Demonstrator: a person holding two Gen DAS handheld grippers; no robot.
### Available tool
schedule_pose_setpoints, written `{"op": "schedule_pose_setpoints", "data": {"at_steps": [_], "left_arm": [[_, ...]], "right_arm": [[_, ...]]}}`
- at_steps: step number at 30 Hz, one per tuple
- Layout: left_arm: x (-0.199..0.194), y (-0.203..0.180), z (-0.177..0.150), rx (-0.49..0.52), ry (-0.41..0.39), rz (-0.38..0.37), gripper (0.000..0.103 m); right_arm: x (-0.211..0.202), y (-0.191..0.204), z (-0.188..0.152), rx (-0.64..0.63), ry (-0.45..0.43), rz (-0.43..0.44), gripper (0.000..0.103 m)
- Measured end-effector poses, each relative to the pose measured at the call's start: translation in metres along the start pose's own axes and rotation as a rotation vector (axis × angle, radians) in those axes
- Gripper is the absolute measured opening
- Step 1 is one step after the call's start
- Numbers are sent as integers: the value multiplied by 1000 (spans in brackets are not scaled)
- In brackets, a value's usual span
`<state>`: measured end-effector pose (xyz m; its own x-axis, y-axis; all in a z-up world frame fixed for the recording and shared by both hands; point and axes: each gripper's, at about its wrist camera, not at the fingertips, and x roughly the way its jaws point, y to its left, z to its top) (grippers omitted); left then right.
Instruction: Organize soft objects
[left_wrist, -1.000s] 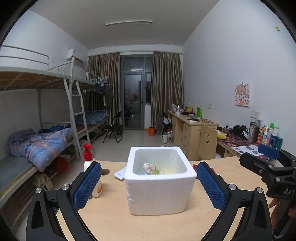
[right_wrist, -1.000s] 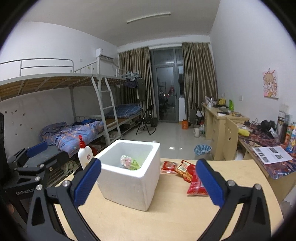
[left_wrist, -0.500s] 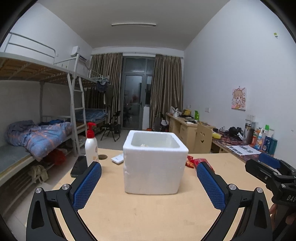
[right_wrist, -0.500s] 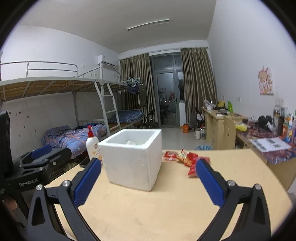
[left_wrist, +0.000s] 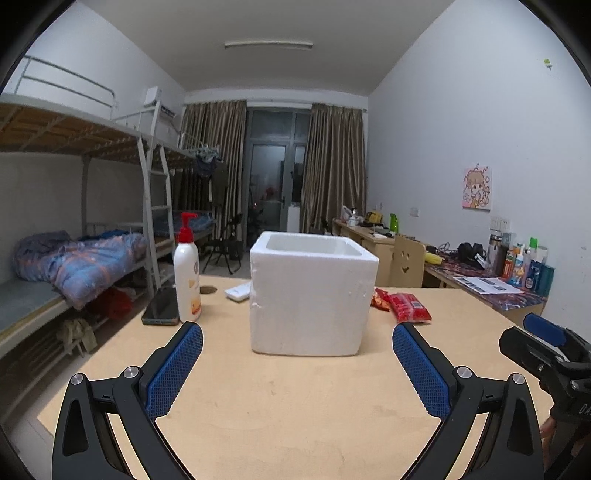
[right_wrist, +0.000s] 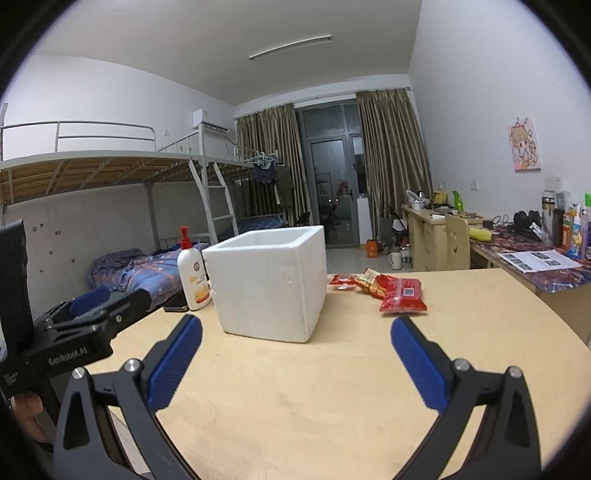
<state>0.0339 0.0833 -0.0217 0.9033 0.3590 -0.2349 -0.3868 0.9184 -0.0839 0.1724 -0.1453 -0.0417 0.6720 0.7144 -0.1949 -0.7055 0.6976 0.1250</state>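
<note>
Your left gripper (left_wrist: 297, 363) and right gripper (right_wrist: 295, 363) gape wide, empty, near the cubic white foam box (left_wrist: 312, 291); crinkled red snack packets (right_wrist: 400, 293) lie right.

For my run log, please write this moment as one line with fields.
left gripper: open, empty | right gripper: open, empty | foam box: upright on table | snack packets: on table, right of box

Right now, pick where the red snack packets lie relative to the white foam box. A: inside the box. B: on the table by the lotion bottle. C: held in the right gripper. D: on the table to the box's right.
D: the red snack packets lie on the table to the right of the white foam box, and the right gripper is open and empty.
</note>
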Motion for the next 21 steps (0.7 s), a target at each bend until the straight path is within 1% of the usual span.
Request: {"op": "schedule_pose_setpoints", "data": {"at_steps": [2, 6, 15, 21], "left_arm": [[-2, 0, 0, 6, -3, 12, 103], [-4, 1, -1, -12, -9, 7, 103], [0, 3, -3, -15, 21, 0, 103], [0, 5, -2, -17, 20, 6, 103]], "right_arm": [[-2, 1, -1, 2, 3, 4, 103], [-3, 1, -1, -1, 3, 1, 103], [-4, 5, 0, -11, 5, 1, 103], [-4, 6, 1, -16, 9, -3, 103]]}}
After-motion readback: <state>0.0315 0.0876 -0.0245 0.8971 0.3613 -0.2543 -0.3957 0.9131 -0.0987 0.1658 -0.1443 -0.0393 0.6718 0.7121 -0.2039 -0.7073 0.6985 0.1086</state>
